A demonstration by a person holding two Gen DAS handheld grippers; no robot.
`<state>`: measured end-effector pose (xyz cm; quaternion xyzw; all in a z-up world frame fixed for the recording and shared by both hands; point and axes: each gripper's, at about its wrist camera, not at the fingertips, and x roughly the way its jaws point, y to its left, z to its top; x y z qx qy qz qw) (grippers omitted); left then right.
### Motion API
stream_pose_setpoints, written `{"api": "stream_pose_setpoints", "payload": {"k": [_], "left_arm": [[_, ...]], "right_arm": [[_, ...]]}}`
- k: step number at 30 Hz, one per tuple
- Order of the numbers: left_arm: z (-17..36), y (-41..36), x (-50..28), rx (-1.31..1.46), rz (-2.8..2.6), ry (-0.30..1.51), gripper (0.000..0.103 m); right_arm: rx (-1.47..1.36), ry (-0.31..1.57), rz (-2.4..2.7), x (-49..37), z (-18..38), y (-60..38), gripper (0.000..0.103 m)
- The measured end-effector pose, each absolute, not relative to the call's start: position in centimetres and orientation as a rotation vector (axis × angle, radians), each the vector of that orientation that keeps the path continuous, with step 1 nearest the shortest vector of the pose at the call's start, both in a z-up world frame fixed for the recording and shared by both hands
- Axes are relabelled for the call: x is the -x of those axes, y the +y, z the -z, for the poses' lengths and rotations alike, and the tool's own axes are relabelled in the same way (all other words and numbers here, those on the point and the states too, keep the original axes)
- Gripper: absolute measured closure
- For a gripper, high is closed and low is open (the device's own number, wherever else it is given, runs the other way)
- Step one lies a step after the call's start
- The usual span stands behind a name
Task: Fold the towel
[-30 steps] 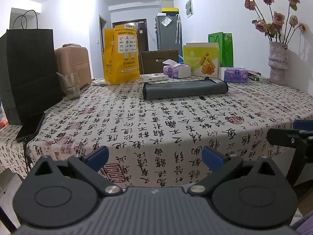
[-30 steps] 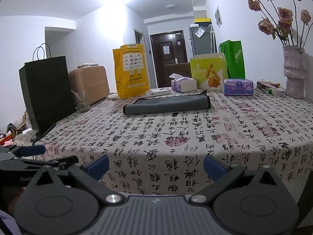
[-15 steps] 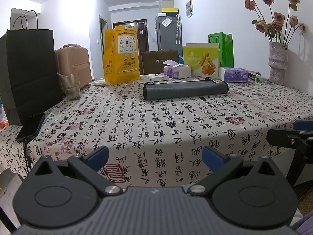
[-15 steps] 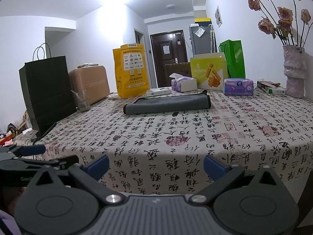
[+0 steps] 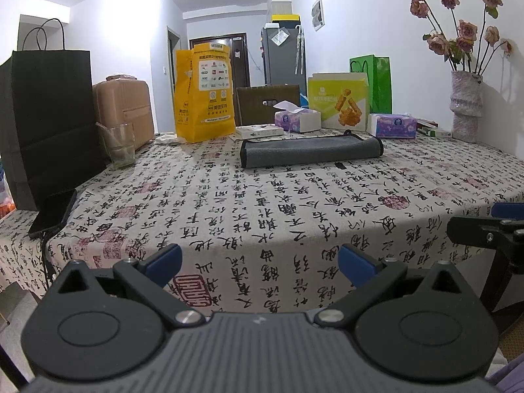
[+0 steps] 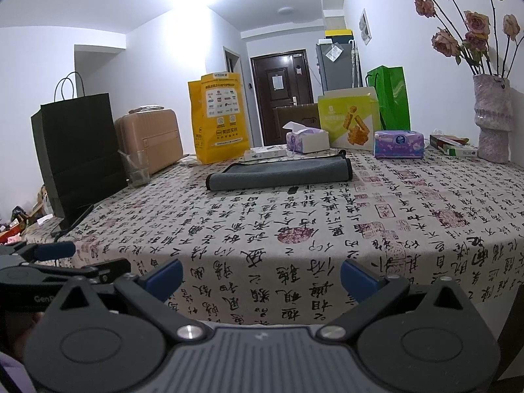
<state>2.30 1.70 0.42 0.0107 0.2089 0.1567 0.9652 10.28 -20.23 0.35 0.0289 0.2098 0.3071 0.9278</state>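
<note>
Your towel (image 5: 311,152) lies on the far half of the table, at about 12 o'clock from both grippers and well apart from them. It is grey with a dark trim and looks folded over already into a long, low strip; whether more folds are wanted you must judge. Its long axis runs from 9 o'clock to 3 o'clock across your view, with the rounded fold facing you and the ends pointing left and right. From the right wrist the same towel (image 6: 281,173) sits slightly left of 12 o'clock, its right end nearer the tissue pack (image 6: 399,144) at 1 o'clock

That crosswise lie suits a 2-handed pick: each end is offered to 1 gripper

Around it, a yellow bag (image 5: 204,93) stands at 11 o'clock behind the towel, a glass (image 5: 119,145) at 10 o'clock, a black paper bag (image 5: 49,114) at 9 o'clock beside a phone (image 5: 54,211) on the table edge, and a vase (image 5: 466,104) of dried roses at 2 o'clock. The tablecloth (image 5: 262,213) with printed characters covers everything between you and the towel

Your left gripper (image 5: 258,262) hangs off the near table edge with its fingers spread wide and nothing between them. Your right gripper (image 6: 260,273) is held likewise, fingers wide apart and empty, level with its partner, likely so both can reach forward together
</note>
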Motion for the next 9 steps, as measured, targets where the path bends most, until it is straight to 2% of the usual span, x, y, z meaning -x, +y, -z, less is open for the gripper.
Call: {"api": "stream_pose_setpoints", "payload": {"k": [9], "left_arm": [[-0.58, 1.66, -2.08, -0.016, -0.339, 0.405, 0.0]], "right_arm": [[-0.056, 0.432, -0.636, -10.3, -0.29, -20.19, 0.0]]}}
